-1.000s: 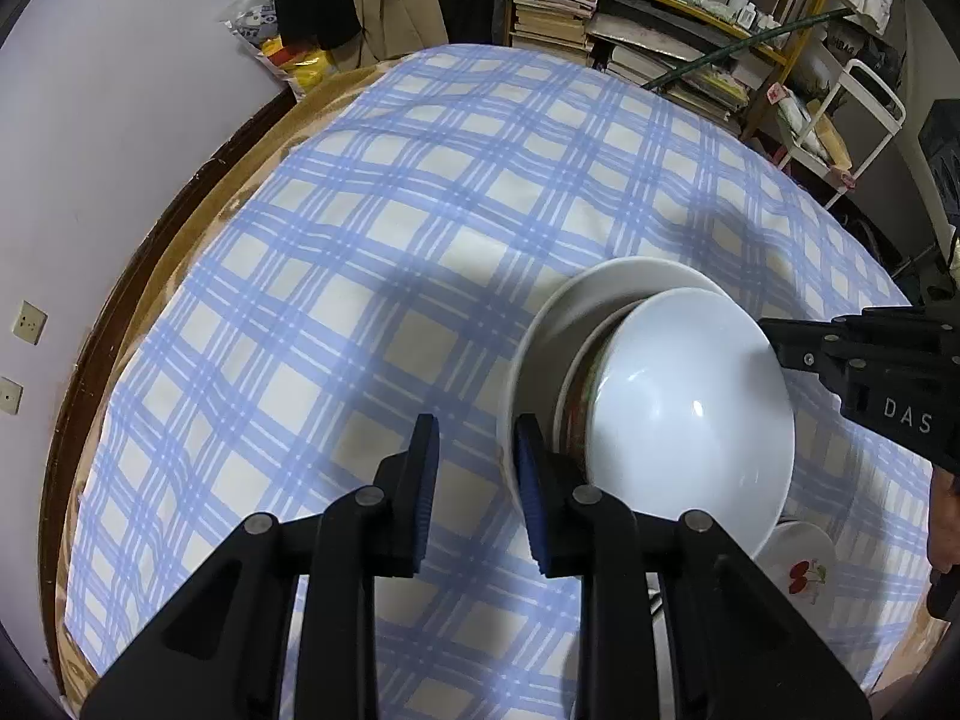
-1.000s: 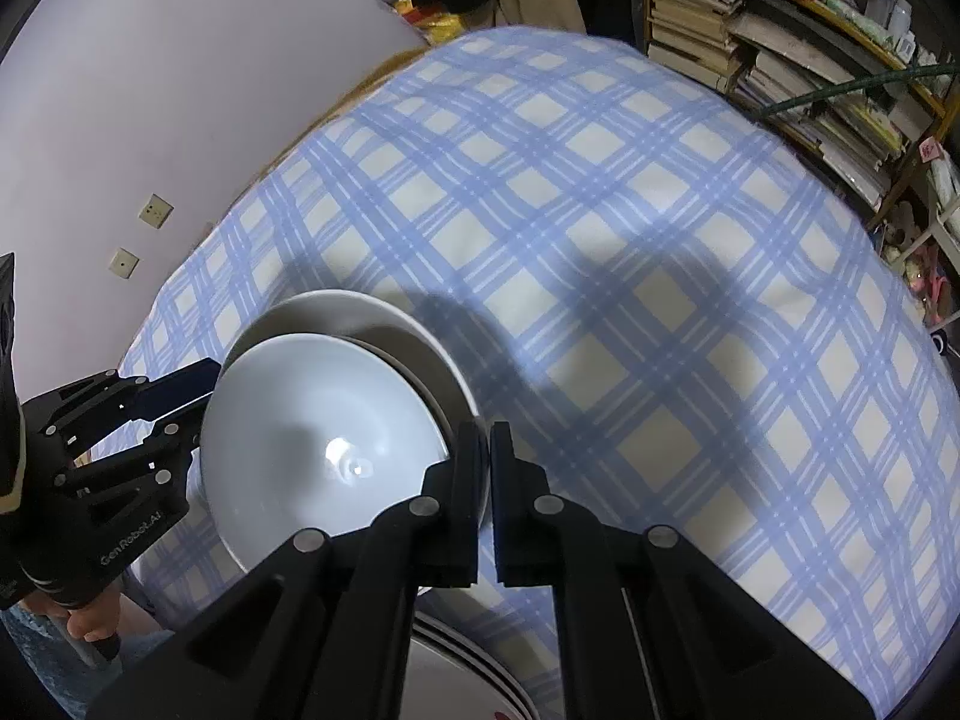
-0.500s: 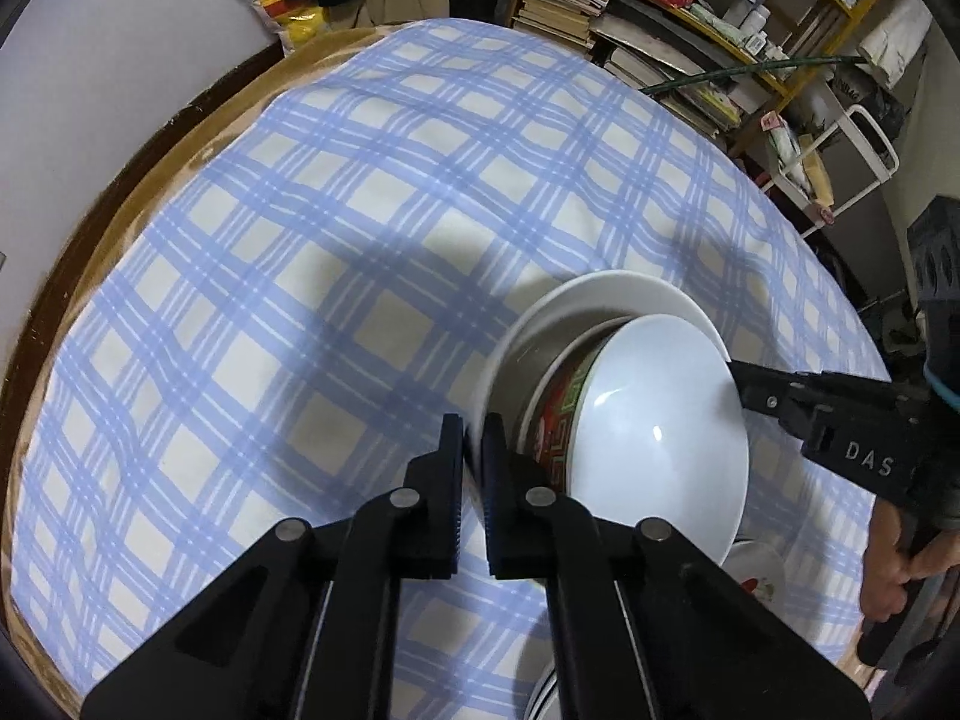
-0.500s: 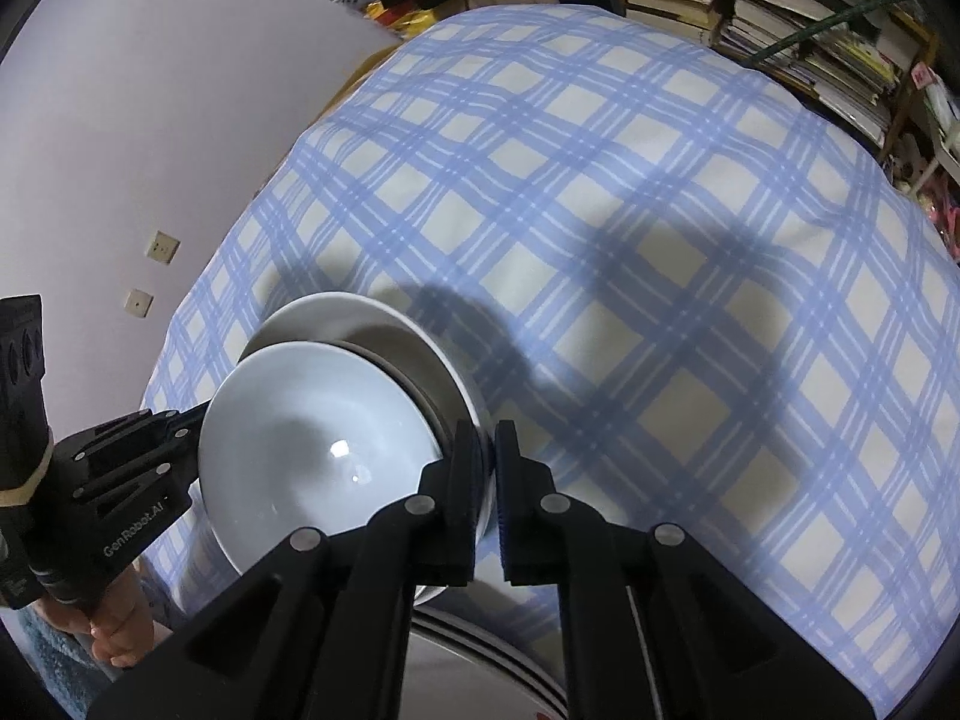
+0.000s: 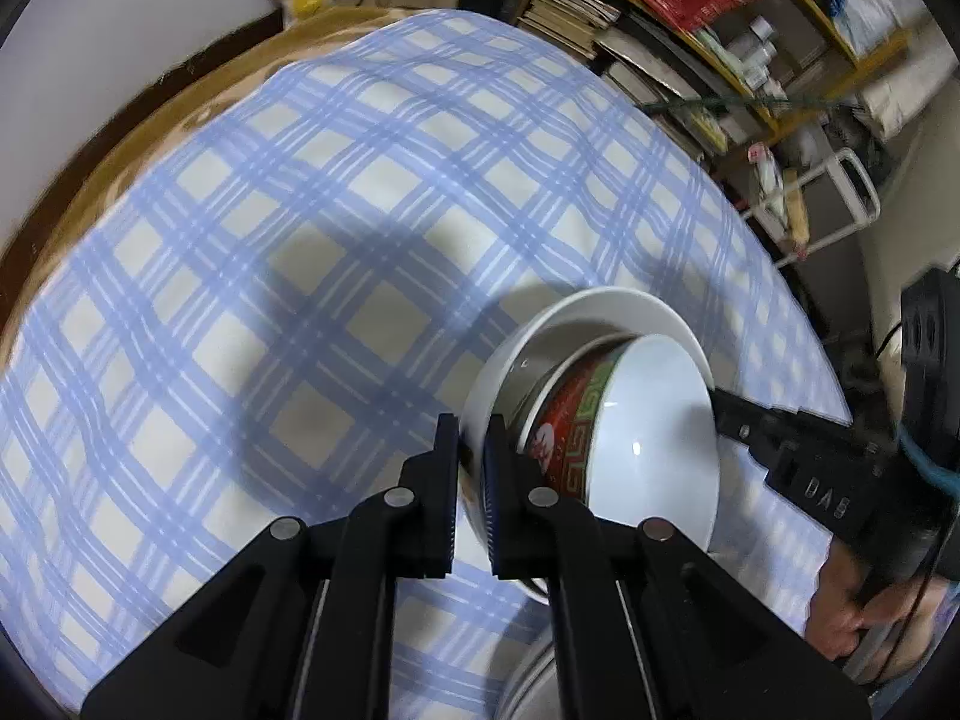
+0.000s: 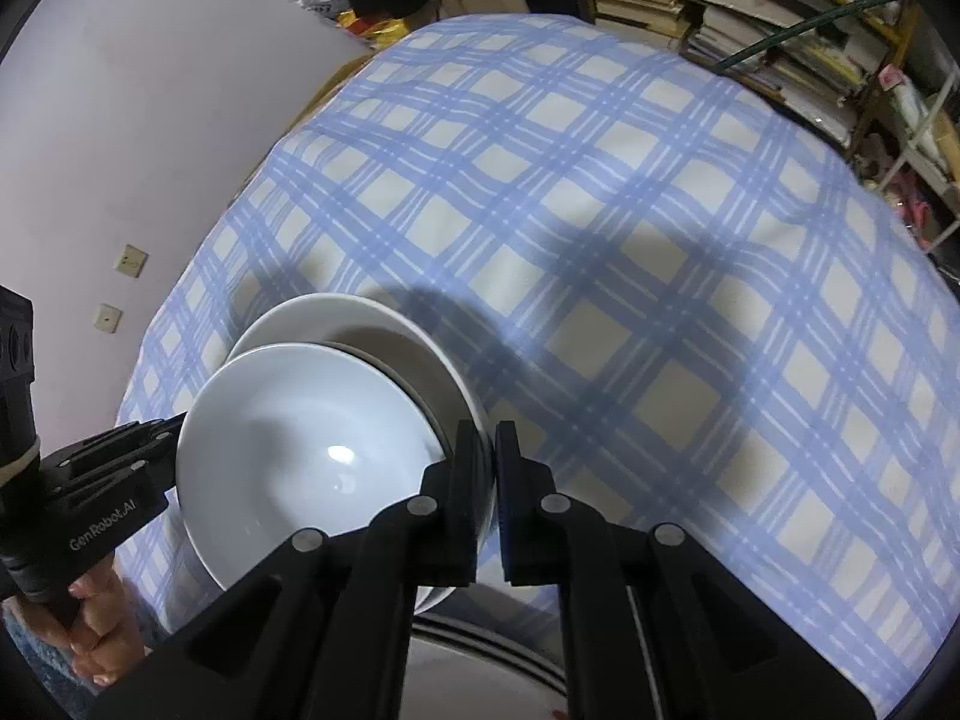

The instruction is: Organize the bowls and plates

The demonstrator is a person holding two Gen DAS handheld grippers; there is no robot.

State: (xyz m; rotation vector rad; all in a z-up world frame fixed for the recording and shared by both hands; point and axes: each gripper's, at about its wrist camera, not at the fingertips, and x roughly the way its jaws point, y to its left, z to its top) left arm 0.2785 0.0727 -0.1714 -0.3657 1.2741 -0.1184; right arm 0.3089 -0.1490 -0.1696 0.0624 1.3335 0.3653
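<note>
1. Blue-and-cream checked tablecloth [image 5: 252, 312] covers pretty much the whole round table [image 5: 120, 138]; only a strip of brown wooden edge shows at the far-left side.
2. Sitting over the near edge of the cloth is a nested stack: a big white outer bowl [image 5: 600, 306] with a smaller bowl [image 5: 648, 420] tilted inside it. The smaller one is plain white inside and has a red and green patterned band on the outside. There's writing-like stuff in the pattern, but I can't read it.
3. The left gripper [image 5: 471, 468] has its jaws clenched on the rim of the white outer bowl, rim sandwiched between the two pads. They closed down onto it within the last second or so.
4. The right gripper [image 6: 493, 480] is pinched tight on the opposite side of the stack. Looks like the outer bowl's rim is between the pads, but the fingers hide the exact contact.
5. Readable text: "DAS" on the right gripper's body in the left wrist view, and "GenRobot.AI" on the left gripper's body in the right wrist view.
6. A person's hand [image 6: 99, 618] wraps the left gripper handle at the lower left of the right wrist view.
7. Another plate's rim [image 6: 480, 636] peeks out just below the stack.
8. Cluttered bookshelves [image 6: 750, 18] sit behind the table, labels too small to read.
</note>
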